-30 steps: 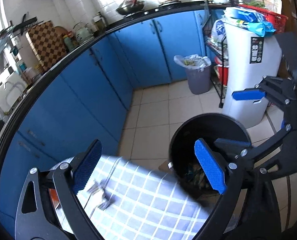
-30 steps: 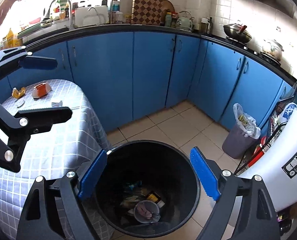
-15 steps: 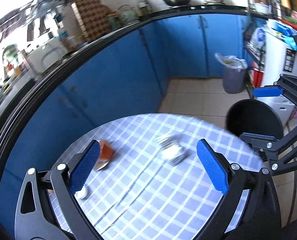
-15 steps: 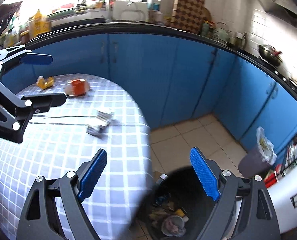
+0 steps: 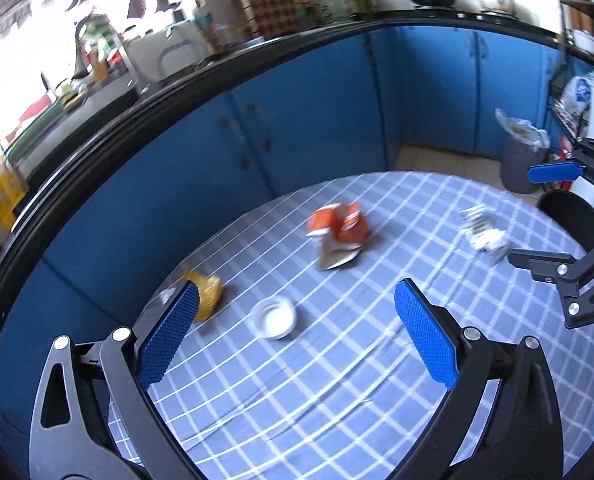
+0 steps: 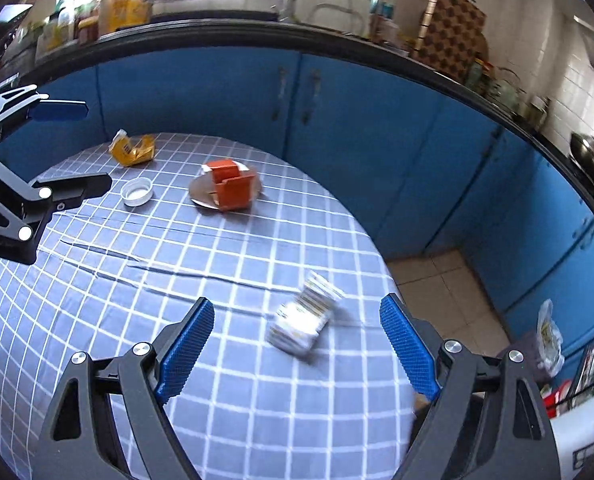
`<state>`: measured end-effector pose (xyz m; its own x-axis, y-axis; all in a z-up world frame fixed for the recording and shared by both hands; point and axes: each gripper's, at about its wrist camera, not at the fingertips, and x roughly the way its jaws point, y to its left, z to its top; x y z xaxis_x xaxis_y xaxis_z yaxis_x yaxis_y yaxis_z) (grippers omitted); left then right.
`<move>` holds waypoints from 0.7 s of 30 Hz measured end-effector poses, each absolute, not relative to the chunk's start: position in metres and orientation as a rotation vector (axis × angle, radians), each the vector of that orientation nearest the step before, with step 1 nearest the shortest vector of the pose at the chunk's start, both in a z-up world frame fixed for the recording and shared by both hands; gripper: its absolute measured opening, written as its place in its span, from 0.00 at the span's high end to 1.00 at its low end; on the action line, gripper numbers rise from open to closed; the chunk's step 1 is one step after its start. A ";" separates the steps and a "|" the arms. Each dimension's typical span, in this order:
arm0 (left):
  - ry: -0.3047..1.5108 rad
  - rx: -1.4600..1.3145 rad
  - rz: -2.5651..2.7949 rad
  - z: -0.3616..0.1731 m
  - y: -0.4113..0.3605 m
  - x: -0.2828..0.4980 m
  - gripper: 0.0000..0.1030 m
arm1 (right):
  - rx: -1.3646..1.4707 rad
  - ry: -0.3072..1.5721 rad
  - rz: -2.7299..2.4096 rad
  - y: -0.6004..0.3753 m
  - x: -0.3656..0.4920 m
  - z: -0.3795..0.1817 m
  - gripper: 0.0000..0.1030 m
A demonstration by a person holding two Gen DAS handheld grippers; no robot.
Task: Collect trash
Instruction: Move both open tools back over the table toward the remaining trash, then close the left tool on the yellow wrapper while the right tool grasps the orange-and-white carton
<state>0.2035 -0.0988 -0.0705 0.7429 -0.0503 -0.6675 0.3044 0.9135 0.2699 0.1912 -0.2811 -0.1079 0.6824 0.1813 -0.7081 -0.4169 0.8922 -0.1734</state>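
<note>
Trash lies on a round table with a blue checked cloth. A white cap sits just ahead of my open, empty left gripper. A yellow wrapper lies by the left fingertip. An orange carton on a foil sheet lies farther off. A crumpled white striped carton lies between the fingers of my open, empty right gripper; it also shows in the left wrist view. The black bin stands past the table's right edge.
Blue cabinets under a black counter run behind the table. A small grey bin with a bag stands on the tiled floor. The cap, wrapper and orange carton show in the right wrist view.
Both grippers have swung from over the black bin back over the table. The table trash has come into close view; both grippers stay open.
</note>
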 end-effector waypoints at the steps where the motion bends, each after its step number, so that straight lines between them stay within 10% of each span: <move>1: 0.715 0.372 -0.194 -0.073 -0.092 0.206 0.06 | -0.346 0.751 0.347 -0.274 0.194 -0.108 0.20; 21: 0.817 0.259 -0.143 -0.116 -0.017 0.267 0.05 | -0.403 0.787 0.385 -0.221 0.257 -0.118 0.20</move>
<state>0.2674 -0.0173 -0.1161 0.6771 -0.0262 -0.7354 0.2250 0.9589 0.1730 0.2568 -0.2209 -0.1175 0.6447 0.1813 -0.7426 -0.4747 0.8564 -0.2031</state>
